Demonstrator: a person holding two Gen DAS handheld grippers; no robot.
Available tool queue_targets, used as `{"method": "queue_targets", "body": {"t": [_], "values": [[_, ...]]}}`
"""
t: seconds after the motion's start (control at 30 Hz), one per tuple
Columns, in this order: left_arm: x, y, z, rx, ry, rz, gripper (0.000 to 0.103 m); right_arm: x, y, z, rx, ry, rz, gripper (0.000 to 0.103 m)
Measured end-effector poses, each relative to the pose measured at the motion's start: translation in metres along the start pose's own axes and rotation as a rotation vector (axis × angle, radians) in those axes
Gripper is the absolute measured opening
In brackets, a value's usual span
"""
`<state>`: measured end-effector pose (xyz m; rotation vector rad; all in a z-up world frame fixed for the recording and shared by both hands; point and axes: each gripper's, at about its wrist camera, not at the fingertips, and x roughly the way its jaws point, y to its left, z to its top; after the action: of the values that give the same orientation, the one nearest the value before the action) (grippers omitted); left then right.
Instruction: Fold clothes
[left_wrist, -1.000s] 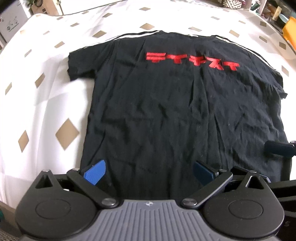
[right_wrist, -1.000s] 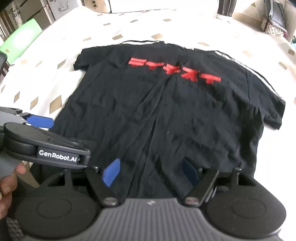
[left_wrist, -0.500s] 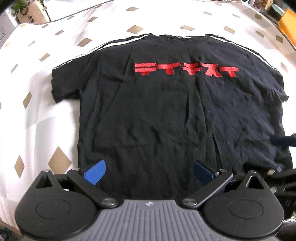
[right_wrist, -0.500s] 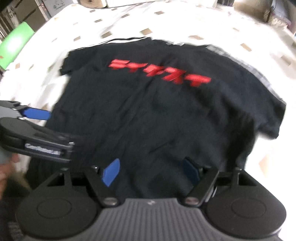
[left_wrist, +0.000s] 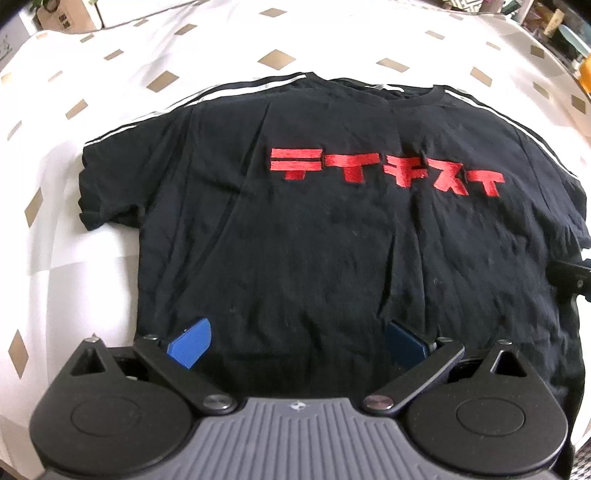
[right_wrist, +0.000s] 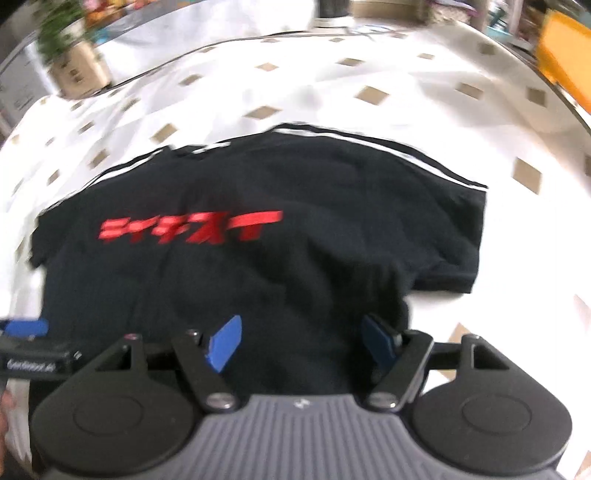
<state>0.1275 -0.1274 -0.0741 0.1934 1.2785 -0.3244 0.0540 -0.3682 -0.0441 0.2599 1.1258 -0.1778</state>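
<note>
A black T-shirt (left_wrist: 332, 240) with red lettering (left_wrist: 384, 173) and white shoulder stripes lies flat, front up, on a white sheet with tan diamonds (left_wrist: 110, 110). It also shows in the blurred right wrist view (right_wrist: 258, 266). My left gripper (left_wrist: 297, 343) is open and empty over the shirt's bottom hem, left of middle. My right gripper (right_wrist: 299, 341) is open and empty over the hem near the shirt's right side, below its right sleeve (right_wrist: 454, 236). The left gripper's finger shows at the left edge of the right wrist view (right_wrist: 26, 326).
The sheet (right_wrist: 369, 92) spreads well beyond the shirt on all sides. A cardboard box (right_wrist: 79, 74) and clutter stand past the far left edge. An orange object (right_wrist: 565, 55) sits at the far right. Part of the right gripper shows at the right edge of the left view (left_wrist: 570, 275).
My right gripper has swung to the right, toward the shirt's right sleeve side, with motion blur. My left gripper has shifted slightly along the hem. Both stay open.
</note>
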Motion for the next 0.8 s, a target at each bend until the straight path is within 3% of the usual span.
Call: {"method": "queue_targets", "body": {"t": [0.47, 0.8], "values": [[0.017, -0.008, 0.015, -0.011, 0.021, 0.021, 0.101, 0.027, -0.04, 0.027, 0.16, -0.052, -0.04, 0.071], [0.03, -0.01, 0.025, -0.02, 0.053, 0.019, 0.101, 0.052, -0.052, 0.033, 0.213, -0.022, -0.085, 0.074]]}}
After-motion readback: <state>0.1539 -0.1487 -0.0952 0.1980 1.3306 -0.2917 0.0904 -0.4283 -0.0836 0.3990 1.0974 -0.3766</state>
